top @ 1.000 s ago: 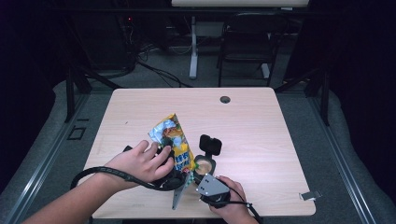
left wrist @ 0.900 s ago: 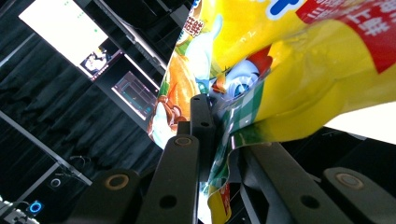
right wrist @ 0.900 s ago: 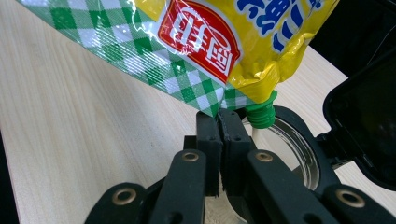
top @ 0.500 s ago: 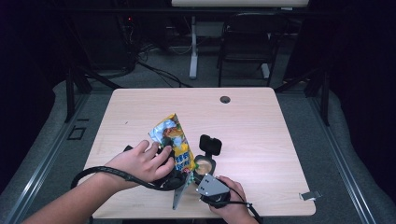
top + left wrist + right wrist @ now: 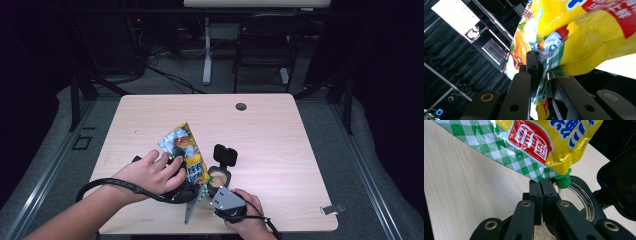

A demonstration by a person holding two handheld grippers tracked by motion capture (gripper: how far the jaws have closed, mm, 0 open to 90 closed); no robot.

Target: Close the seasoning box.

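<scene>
Nothing has shifted since a moment ago: the left gripper and right gripper both pinch the yellow plastic spouted pouch. To pour well, I'd keep its green spout over the round clear flip-lid container.

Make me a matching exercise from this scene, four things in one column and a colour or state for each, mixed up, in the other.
Things:
1. pouch
2. green spout
3. jar lid
4. table hole cap

States:
A. flipped open, standing up behind the jar
B. held tilted, pinched by both the left gripper and the right gripper
C. alone near the far table edge
D. pointing down over the jar mouth, with a pale stream coming out of it

Pairs: 1-B, 2-D, 3-A, 4-C
</scene>
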